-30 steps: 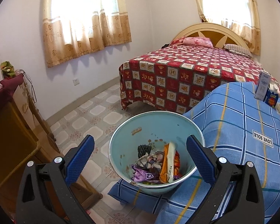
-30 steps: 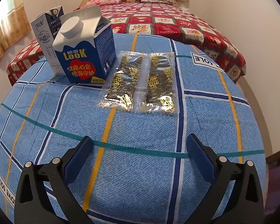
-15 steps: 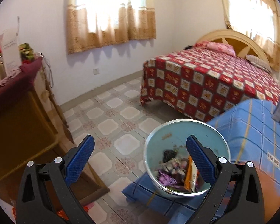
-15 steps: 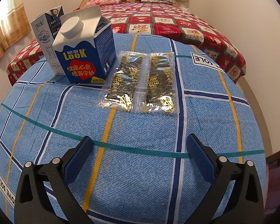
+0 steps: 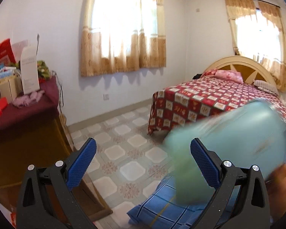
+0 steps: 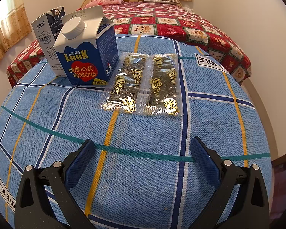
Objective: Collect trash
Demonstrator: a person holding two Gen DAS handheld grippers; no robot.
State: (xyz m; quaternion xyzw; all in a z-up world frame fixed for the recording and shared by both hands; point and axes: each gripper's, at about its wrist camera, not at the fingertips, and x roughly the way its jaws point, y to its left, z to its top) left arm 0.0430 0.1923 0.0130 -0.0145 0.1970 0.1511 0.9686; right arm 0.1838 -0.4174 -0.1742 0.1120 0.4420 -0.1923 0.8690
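In the left wrist view a light teal trash bin [image 5: 228,139] shows as a motion-blurred shape at the right, partly behind the right finger. Its contents are hidden. A person's hand [image 5: 280,183] is at its lower right edge. My left gripper [image 5: 143,148] is open and holds nothing. In the right wrist view a twin seaweed snack packet [image 6: 143,87] lies flat on the blue checked cloth [image 6: 143,171]. A blue LOOK carton [image 6: 85,57] and a white milk carton [image 6: 47,36] stand to its left. My right gripper [image 6: 142,147] is open, just short of the packet.
A wooden cabinet [image 5: 24,133] covered with a maroon cloth and boxes stands at the left. Tiled floor [image 5: 127,148] lies between it and the bed [image 5: 209,99] with its red patterned cover. The blue cloth's corner [image 5: 162,210] hangs at the bottom.
The left view has swung left and upward. The bin has shifted from the centre to the right and is now blurred, with a hand beside it. The right gripper has not moved.
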